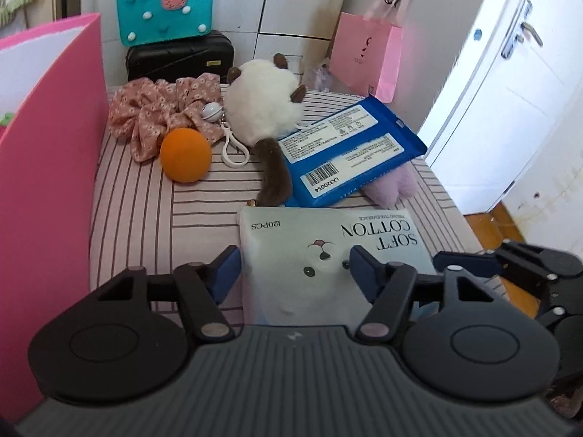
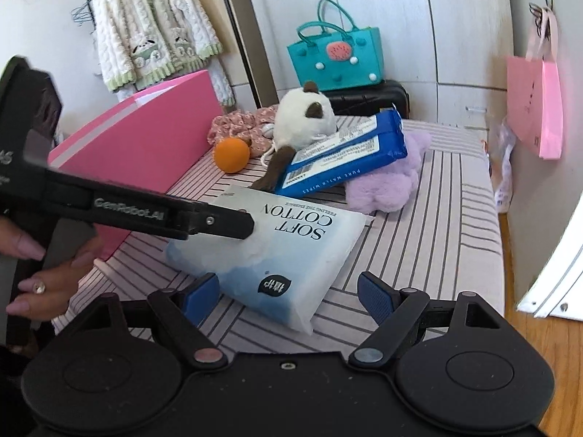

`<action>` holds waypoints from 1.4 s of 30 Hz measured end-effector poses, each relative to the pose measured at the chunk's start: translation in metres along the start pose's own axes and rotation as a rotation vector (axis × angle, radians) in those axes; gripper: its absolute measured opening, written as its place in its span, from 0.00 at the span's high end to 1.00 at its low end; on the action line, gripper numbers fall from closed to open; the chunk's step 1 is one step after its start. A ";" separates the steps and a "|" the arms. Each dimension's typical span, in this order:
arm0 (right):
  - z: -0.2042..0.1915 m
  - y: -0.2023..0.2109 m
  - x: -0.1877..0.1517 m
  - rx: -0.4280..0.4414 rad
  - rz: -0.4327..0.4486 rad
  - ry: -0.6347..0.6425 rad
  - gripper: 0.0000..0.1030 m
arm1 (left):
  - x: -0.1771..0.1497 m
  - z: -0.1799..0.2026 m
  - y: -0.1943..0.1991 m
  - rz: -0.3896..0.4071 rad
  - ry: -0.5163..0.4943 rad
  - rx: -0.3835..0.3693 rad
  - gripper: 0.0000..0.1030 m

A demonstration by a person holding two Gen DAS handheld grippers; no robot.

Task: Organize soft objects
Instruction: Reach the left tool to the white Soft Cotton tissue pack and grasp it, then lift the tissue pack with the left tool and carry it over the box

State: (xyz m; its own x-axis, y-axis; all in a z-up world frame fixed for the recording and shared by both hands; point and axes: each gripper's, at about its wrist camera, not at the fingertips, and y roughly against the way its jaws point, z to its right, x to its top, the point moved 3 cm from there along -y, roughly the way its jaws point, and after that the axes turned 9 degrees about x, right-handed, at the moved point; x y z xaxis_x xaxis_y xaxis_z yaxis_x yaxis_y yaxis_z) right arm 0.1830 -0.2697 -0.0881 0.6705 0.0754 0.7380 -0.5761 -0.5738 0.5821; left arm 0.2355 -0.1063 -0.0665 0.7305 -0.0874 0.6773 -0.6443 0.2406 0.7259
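The cotton pad pack is glossy, crinkled plastic film, as is the blue wipes pack. The cat toy is fluffy plush, the orange ball matt and smooth, the striped bed cover woven cloth, and the pink box smooth and slightly shiny.

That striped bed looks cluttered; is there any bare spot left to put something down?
Yes. The right side of the bed is bare, between the purple plush and the bed's edge. A smaller strip lies between the pink box and the cotton pack. The far end is crowded: orange ball, cat plush, wipes.
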 end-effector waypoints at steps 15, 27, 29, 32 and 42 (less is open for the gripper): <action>-0.003 -0.002 0.002 -0.047 -0.029 -0.073 0.48 | -0.010 -0.007 0.004 0.020 0.022 -0.030 0.58; -0.013 0.003 0.003 -0.082 -0.051 -0.076 0.60 | -0.022 0.009 0.022 0.074 -0.050 0.018 0.67; -0.015 0.004 0.003 -0.080 -0.061 -0.082 0.60 | -0.023 0.009 0.027 0.078 -0.053 0.010 0.67; -0.018 0.007 0.001 -0.073 -0.073 -0.092 0.60 | -0.023 0.007 0.036 0.082 -0.043 -0.015 0.67; -0.040 0.024 0.000 -0.028 -0.108 -0.095 0.58 | -0.017 0.008 0.080 0.091 -0.221 -0.098 0.67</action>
State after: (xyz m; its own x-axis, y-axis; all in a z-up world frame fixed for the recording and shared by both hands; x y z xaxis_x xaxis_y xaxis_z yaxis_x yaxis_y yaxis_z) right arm 0.1506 -0.2506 -0.0603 0.7700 0.0570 0.6355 -0.5103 -0.5431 0.6669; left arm 0.1694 -0.0932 -0.0193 0.5963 -0.2678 0.7568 -0.6722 0.3487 0.6531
